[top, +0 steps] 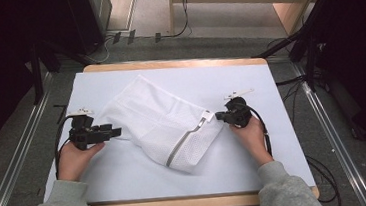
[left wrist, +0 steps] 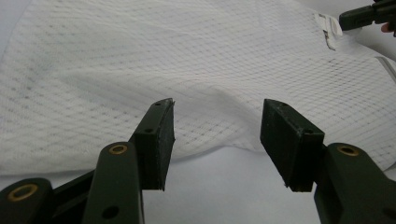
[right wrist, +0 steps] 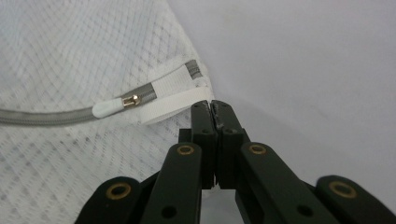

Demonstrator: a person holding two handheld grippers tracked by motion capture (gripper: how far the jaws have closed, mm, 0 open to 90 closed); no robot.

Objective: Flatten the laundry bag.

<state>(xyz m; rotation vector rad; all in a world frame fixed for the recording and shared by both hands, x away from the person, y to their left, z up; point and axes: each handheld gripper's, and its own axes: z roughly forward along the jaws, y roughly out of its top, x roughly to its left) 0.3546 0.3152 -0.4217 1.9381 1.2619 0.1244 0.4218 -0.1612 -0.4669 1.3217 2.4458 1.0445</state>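
The white mesh laundry bag (top: 160, 122) lies mid-table, its grey zipper (top: 180, 144) running near-left to far-right. The right gripper (right wrist: 211, 106), jaws closed, pinches the bag's corner tab (right wrist: 173, 105) beside the zipper pull (right wrist: 112, 106). The left gripper (left wrist: 217, 126) gapes open at the bag's left edge.

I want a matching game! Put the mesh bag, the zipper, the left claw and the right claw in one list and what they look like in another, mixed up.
Things:
1. mesh bag
2. zipper
3. left claw
4. right claw

Descriptions:
A. jaws pressed together at the bag's white zipper-end tab
B. grey, with a white pull
C. jaws wide apart, nothing between them
D. white, lying flat on the table

Pairs: 1-D, 2-B, 3-C, 4-A
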